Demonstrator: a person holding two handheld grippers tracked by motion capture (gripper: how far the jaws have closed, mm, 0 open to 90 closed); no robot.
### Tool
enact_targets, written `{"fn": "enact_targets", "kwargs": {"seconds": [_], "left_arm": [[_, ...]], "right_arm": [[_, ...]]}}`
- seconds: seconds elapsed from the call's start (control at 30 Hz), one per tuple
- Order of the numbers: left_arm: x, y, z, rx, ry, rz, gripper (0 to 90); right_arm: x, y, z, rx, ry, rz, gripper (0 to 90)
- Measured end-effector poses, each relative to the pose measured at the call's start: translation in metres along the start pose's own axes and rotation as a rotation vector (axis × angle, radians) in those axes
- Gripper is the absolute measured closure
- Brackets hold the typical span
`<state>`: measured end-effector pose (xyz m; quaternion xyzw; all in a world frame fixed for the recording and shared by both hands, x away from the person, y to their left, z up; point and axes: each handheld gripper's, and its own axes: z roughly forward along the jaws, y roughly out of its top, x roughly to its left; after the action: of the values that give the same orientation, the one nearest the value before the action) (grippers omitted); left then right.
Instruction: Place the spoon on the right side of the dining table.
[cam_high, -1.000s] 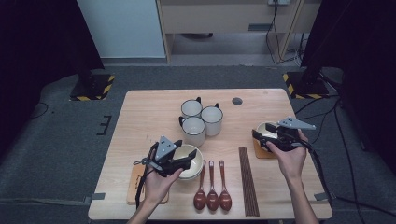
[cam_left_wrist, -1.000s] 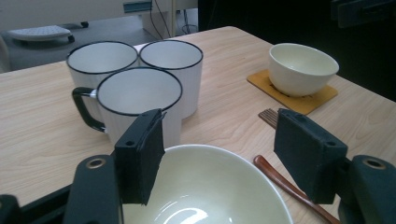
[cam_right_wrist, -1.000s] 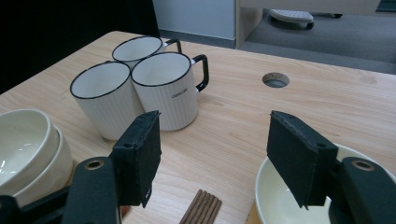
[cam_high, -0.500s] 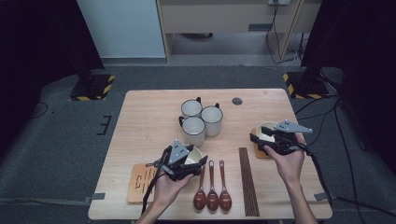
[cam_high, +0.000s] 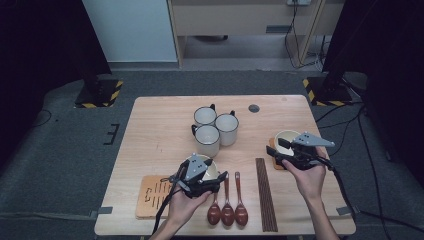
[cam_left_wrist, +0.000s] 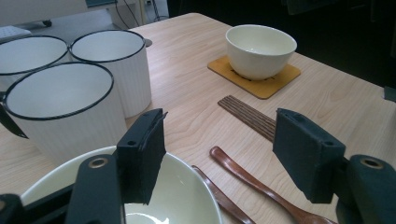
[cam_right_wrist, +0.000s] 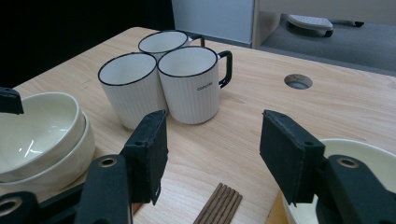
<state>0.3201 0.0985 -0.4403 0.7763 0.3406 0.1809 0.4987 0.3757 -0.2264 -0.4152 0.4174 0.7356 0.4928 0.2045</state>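
From the high view my left gripper (cam_high: 216, 177) sits low on the surface (cam_high: 160, 135), fingers spread over the rim of the stacked bowls (cam_high: 212, 170), just beside the slotted wooden mat (cam_high: 152, 195). My right gripper (cam_high: 275, 147) hangs at the right bowl (cam_high: 286, 137) on its coaster (cam_high: 276, 162); its fingers have just been closing a bit, nothing pinched. Three mugs (cam_high: 215, 127) cluster mid-surface, spoons (cam_high: 227, 202) and chopsticks (cam_high: 266, 192) lie near the front edge.

Left gripper view: one finger (cam_left_wrist: 142, 154) hangs inside the top bowl (cam_left_wrist: 182, 196), the other (cam_left_wrist: 306, 158) outside over the spoons (cam_left_wrist: 252, 179). Released, not pinching the rim.

Right gripper view: fingers (cam_right_wrist: 149, 151) apart over bare wood, the bowl (cam_right_wrist: 373, 161) at the right one, not grasped. The stacked bowls (cam_right_wrist: 37, 135) are at the left.
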Motion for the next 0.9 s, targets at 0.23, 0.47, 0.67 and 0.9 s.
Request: {"fn": "enact_targets", "kwargs": {"seconds": [0.23,0.47,0.67,0.9], "left_arm": [[-0.008,-0.003,0.004,0.022,-0.022,0.008,35.7],[-0.016,-0.006,0.006,0.028,-0.040,0.022,37.1],[-0.022,-0.008,0.007,0.036,-0.060,0.030,38.3],[-0.029,-0.010,0.009,0.049,-0.087,0.032,39.1]], "right_arm": [[0.004,-0.001,-0.001,0.001,0.019,0.000,43.8],[0.007,-0.004,-0.001,0.001,0.017,-0.006,42.7],[0.009,-0.007,0.001,0.012,0.013,-0.014,42.2],[0.012,-0.012,0.005,0.029,0.025,-0.018,42.8]]}}
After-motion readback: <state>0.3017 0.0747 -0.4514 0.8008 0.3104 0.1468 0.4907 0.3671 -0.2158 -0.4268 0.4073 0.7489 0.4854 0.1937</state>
